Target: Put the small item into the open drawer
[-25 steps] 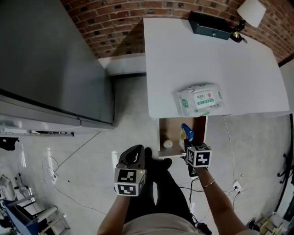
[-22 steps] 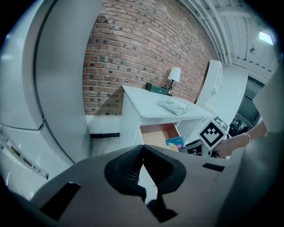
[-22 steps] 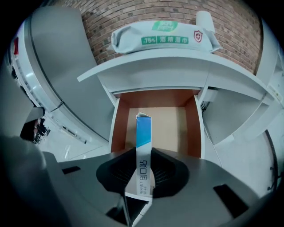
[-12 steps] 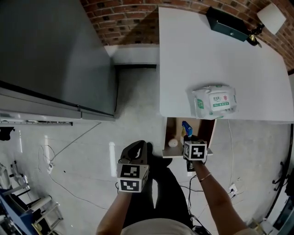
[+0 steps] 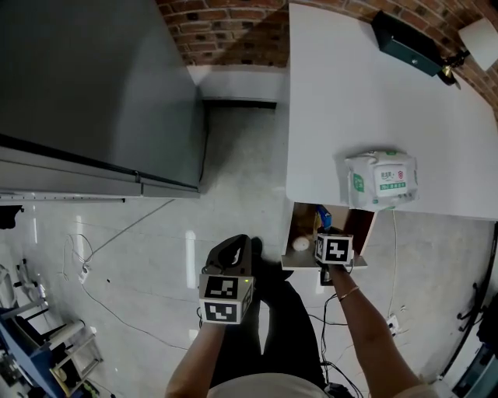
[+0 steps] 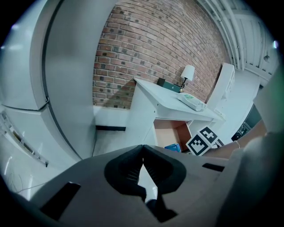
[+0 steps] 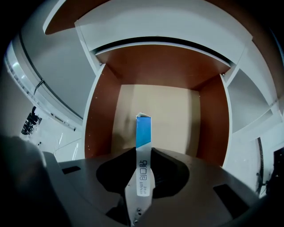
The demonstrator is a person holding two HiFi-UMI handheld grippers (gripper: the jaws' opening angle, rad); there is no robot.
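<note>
Drawer [image 7: 177, 115] open under wht desk [image 5: 350, 101]; brick wall [image 5: 226, 19].

1. Left gripper [image 5: 232, 250] sits at lower centre of the head view, jaws pressed together and empty.
2. Right gripper [image 5: 322, 235], just right of it, clamps a slim blue-and-white packet [image 7: 143, 133], its forearm [image 5: 366, 326] reaching up-frame.

Bright even light, fisheye-warped dark corners

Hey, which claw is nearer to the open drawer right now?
Right. The right claw is over the open drawer, gripping a blue-and-white box. The left claw, shut and empty, hangs over the floor to the drawer's left.
</note>
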